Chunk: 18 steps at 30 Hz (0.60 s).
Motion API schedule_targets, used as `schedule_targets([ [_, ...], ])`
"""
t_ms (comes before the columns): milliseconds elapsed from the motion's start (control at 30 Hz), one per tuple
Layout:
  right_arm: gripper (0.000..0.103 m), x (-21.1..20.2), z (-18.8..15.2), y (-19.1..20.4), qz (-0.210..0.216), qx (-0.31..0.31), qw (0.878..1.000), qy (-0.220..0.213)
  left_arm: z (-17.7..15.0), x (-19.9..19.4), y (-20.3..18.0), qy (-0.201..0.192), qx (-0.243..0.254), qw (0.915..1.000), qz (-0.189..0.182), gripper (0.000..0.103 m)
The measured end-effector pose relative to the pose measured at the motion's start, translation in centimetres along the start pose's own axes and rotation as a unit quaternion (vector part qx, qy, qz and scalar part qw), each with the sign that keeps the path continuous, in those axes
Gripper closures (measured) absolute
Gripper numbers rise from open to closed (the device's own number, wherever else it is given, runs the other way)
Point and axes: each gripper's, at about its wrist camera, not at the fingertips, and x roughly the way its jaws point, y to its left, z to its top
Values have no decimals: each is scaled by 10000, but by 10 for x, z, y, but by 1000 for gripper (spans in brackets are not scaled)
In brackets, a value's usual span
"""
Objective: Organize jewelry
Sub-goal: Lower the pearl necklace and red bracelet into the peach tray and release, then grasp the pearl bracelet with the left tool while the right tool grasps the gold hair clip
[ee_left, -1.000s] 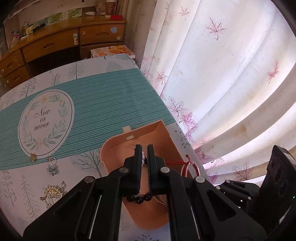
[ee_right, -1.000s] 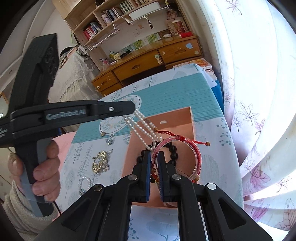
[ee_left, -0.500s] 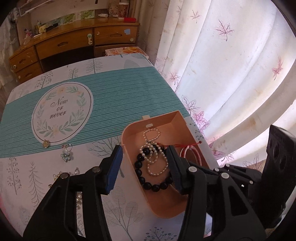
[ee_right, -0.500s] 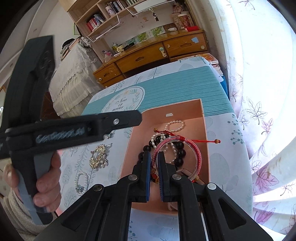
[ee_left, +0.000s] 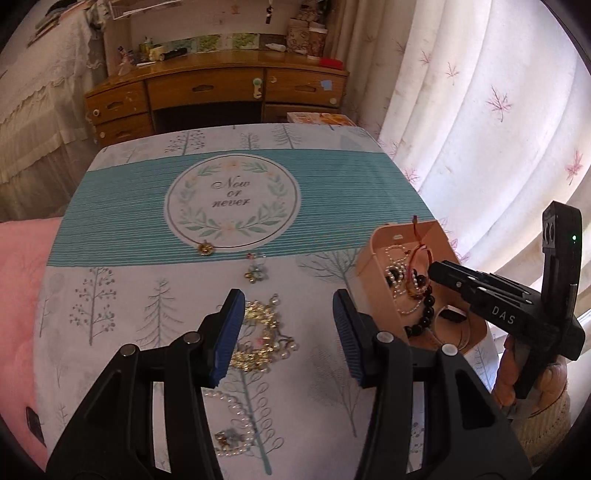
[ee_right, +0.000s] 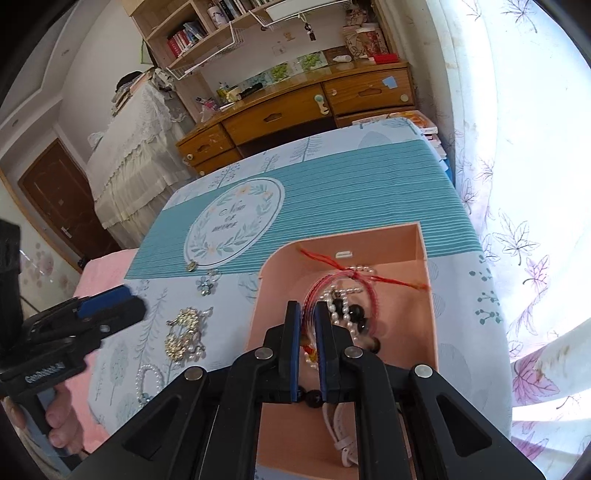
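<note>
Left gripper point(ee_left: 288, 332) wide open, empty, poised straight over gold brooch point(ee_left: 260, 334); right gripper point(ee_right: 306, 350) pinching red bangle point(ee_right: 341, 295) inside box point(ee_right: 424, 258).

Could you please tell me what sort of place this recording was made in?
Most likely a bedroom or study in a home. A wooden desk with drawers stands at the far wall under shelves of books, leaf-print curtains cover a bright window, and the work surface wears a printed tablecloth.

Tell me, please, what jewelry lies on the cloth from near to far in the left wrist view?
Pearl bracelet → gold and pearl piece → blue flower charm → gold pendant.
</note>
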Motion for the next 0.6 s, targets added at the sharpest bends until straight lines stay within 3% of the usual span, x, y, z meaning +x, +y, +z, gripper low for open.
schedule_targets([
  [67,65,1,-1,1,17,80,10000,-52,-5,-9,18,-50,-155,9998,90,56],
  [100,63,1,-2,2,12,89,9999,-106,-7,-13,26,-61,-233,9996,138,55],
  [367,63,-4,-15,25,35,-203,9997,-139,-35,-27,80,10,-697,9966,451,54],
  [600,63,-18,-36,60,172,-630,9977,-191,-62,-28,95,208,-784,9953,536,54],
])
